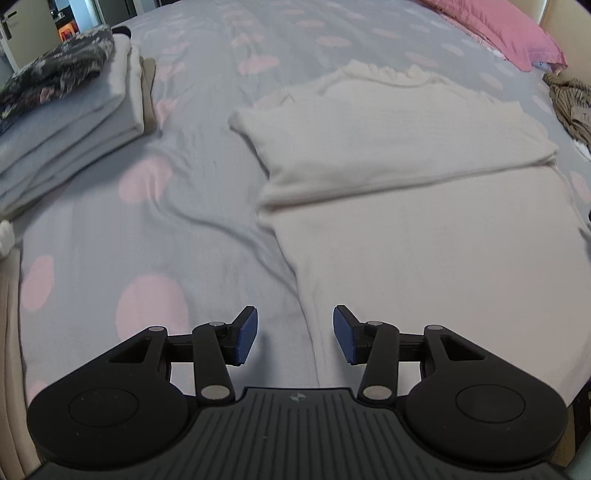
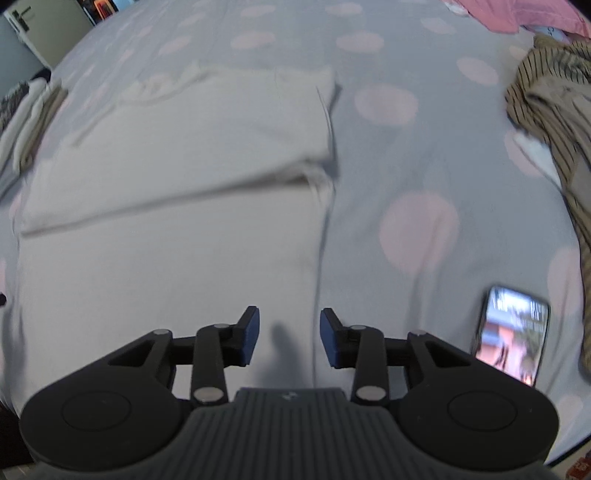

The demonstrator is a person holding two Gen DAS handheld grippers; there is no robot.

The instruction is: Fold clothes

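A cream knit top (image 1: 424,206) lies flat on the bed, its sleeves folded across the chest and its ruffled neck at the far end. It also shows in the right wrist view (image 2: 177,206). My left gripper (image 1: 294,335) is open and empty, low over the top's near left edge. My right gripper (image 2: 289,338) is open and empty, low over the top's near right edge.
A grey sheet with pink dots (image 1: 155,236) covers the bed. A stack of folded clothes (image 1: 70,122) sits at the far left. A striped brown garment (image 2: 550,122) lies crumpled at the right. A lit phone (image 2: 511,334) lies at the near right. A pink pillow (image 1: 509,33) is far right.
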